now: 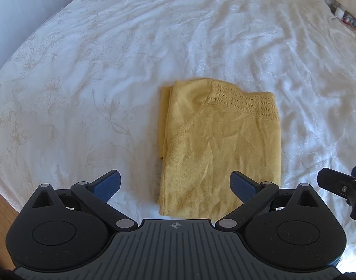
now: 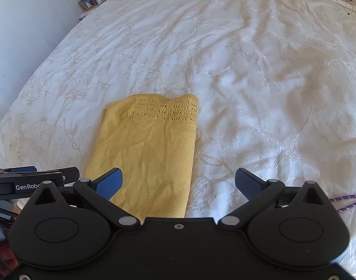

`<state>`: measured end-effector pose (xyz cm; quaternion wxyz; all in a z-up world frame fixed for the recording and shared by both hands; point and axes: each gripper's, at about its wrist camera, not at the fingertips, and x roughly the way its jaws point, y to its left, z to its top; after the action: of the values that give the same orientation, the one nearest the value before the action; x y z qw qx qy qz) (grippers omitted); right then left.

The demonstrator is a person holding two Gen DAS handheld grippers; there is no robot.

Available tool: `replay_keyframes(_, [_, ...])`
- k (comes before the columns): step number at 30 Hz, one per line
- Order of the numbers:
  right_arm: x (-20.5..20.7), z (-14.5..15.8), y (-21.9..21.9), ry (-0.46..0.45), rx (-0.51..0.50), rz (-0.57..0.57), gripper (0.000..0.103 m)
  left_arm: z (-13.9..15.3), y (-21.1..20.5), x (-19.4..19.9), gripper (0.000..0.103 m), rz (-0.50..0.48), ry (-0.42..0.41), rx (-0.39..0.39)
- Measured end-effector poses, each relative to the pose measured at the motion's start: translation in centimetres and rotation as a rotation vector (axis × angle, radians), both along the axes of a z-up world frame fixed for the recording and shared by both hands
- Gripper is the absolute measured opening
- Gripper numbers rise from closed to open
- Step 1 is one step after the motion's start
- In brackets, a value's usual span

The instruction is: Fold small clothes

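One garment: a yellow knit top (image 1: 221, 144) is seen lying on the white bedspread (image 1: 107, 70), already folded into a narrow upright rectangle.
Left edge of garment: a second layer (image 1: 165, 121) is seen peeking out along the left side, so the stack is not quite squared.
Far end: the lace-knit band (image 1: 245, 103) is laid across the top of the stack, flat.
Left gripper: left gripper (image 1: 175, 186) is held wide apart, nothing between the pads, near end of the top lying between and below them; contact cannot be told.
Right gripper: right gripper (image 2: 179, 184) is spread wide too, empty, with the top's right edge (image 2: 193, 154) running between its fingers.
Done so far: lengthwise folds are judged complete; sleeves are tucked out of sight.
Left to do: one crosswise fold, near end to far end, is judged probable, plus the left overhang evened.
Other clothes: none are seen on the bed.
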<state>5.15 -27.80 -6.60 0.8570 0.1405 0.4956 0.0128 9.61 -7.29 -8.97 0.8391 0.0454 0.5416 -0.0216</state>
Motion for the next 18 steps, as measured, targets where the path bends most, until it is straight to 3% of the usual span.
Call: replay_keyframes(18, [1.3,-0.3,-0.8,0.006,0.004,0.023,0.102,-0.8,-0.9,1.0,0.101,0.003,0.031,0.019])
